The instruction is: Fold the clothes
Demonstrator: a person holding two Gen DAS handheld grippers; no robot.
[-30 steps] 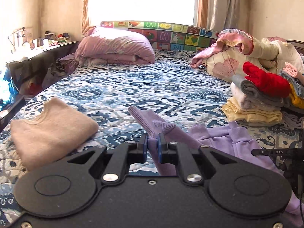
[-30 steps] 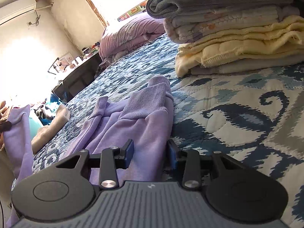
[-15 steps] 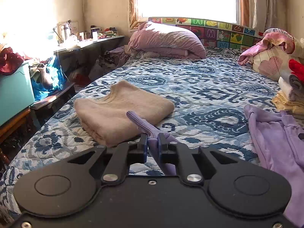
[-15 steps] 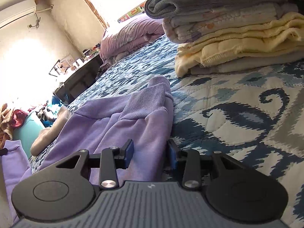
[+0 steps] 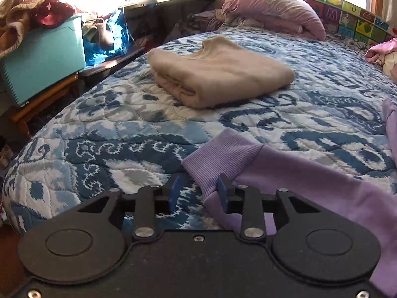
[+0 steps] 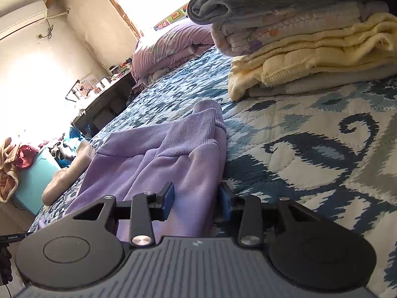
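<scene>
A lilac sweatshirt (image 6: 153, 166) lies spread on the blue patterned quilt (image 6: 310, 154). In the left wrist view its sleeve (image 5: 297, 173) lies flat, ribbed cuff (image 5: 218, 156) toward the bed's near left. My left gripper (image 5: 197, 195) is open, low over the quilt, the cuff's edge lying between its pads. My right gripper (image 6: 196, 202) is open, straddling the garment's other sleeve near its ribbed cuff (image 6: 198, 126).
A folded beige sweater (image 5: 218, 70) lies ahead of the left gripper. A stack of folded clothes (image 6: 310, 49) stands at the right. A pink pillow (image 5: 273, 7) is at the head. A teal bin (image 5: 42, 57) and desk stand off the bed's left edge.
My left gripper carried the sleeve out to the left, lowered it onto the quilt and opened, releasing the cuff. The sweatshirt now lies spread flatter. The right gripper stayed put.
</scene>
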